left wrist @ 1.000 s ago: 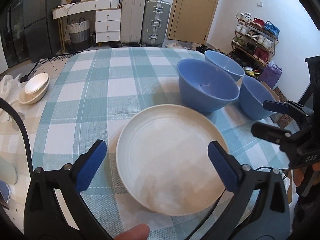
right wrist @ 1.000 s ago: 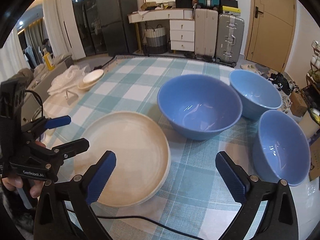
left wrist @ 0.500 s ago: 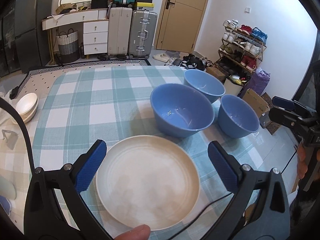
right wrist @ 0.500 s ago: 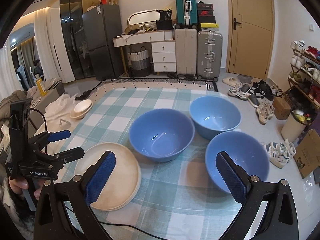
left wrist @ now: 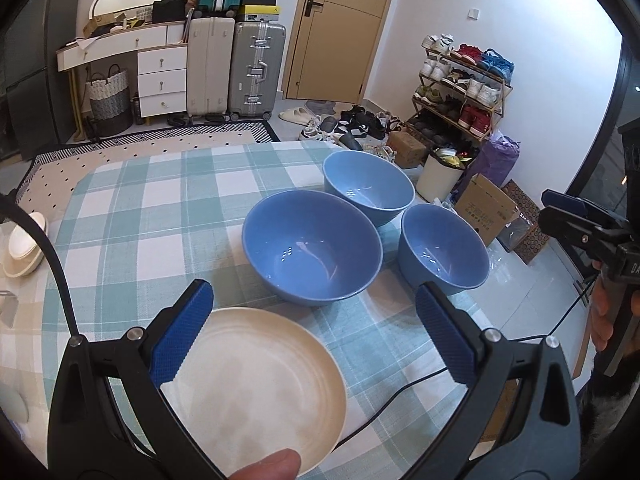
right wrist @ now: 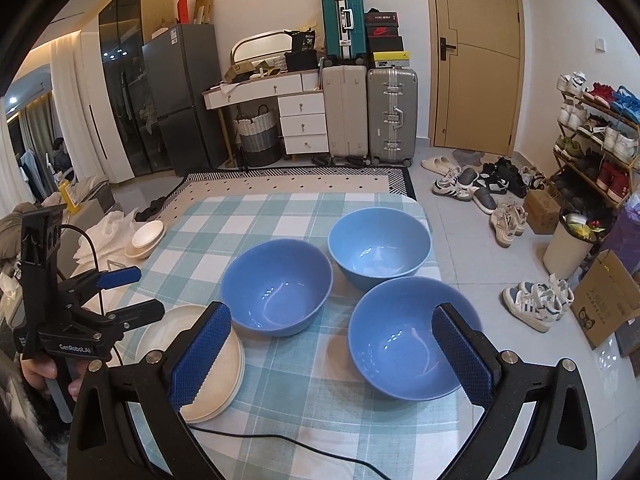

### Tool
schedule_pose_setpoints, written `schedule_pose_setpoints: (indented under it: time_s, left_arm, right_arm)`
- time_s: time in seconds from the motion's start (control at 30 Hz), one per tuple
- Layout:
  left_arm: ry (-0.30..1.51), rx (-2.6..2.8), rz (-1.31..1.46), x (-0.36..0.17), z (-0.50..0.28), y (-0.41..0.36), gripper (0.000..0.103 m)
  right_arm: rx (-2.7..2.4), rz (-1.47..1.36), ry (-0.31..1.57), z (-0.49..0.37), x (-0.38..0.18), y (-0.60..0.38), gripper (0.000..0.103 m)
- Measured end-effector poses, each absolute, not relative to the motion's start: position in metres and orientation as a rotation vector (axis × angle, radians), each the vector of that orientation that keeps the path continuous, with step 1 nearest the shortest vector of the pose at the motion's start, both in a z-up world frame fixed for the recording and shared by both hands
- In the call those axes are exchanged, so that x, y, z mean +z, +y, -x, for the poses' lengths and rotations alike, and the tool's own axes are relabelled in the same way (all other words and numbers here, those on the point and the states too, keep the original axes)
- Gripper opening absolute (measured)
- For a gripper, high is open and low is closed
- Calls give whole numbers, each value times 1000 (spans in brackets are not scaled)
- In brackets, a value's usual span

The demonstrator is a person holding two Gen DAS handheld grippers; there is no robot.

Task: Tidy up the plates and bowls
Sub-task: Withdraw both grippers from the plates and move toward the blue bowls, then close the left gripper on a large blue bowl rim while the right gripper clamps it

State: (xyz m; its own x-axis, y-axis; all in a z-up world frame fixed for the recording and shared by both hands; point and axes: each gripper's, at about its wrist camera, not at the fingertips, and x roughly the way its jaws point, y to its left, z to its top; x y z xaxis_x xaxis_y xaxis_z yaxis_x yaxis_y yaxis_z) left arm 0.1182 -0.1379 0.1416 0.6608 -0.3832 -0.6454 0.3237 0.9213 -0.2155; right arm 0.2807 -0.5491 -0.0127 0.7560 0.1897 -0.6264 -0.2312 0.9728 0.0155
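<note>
Three blue bowls stand on the checked tablecloth: a large one (left wrist: 312,250) in the middle, one behind it (left wrist: 368,186) and one at the right edge (left wrist: 442,250). They also show in the right wrist view: middle bowl (right wrist: 276,286), far bowl (right wrist: 380,246), near bowl (right wrist: 404,342). A stack of cream plates (left wrist: 256,384) lies at the front left, also in the right wrist view (right wrist: 218,364). My left gripper (left wrist: 316,336) is open and empty above the plates. My right gripper (right wrist: 332,356) is open and empty above the near bowl.
The table (right wrist: 248,220) carries a green and white checked cloth. Small cream bowls (right wrist: 146,238) sit at its left side. A black cable (right wrist: 280,438) crosses the front edge. Shoes, a bin and cardboard boxes stand on the floor to the right.
Both grippers have pulled back and risen from the table. The plates and bowls look smaller and lower in both views. Both stay open and empty.
</note>
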Motion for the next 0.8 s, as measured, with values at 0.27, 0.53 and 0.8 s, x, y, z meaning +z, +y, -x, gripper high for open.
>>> schedule_pose_setpoints:
  time_s: [0.27, 0.53, 0.8]
  left_arm:
    - [763, -421, 80, 148, -143, -166, 101]
    - [776, -443, 75, 154, -179, -194, 101]
    - [802, -460, 54, 147, -221, -221, 101]
  right_arm:
    - [223, 55, 672, -296, -2, -570, 102]
    - [204, 18, 688, -327, -2, -590, 102]
    - [177, 3, 723, -361, -15, -608, 102]
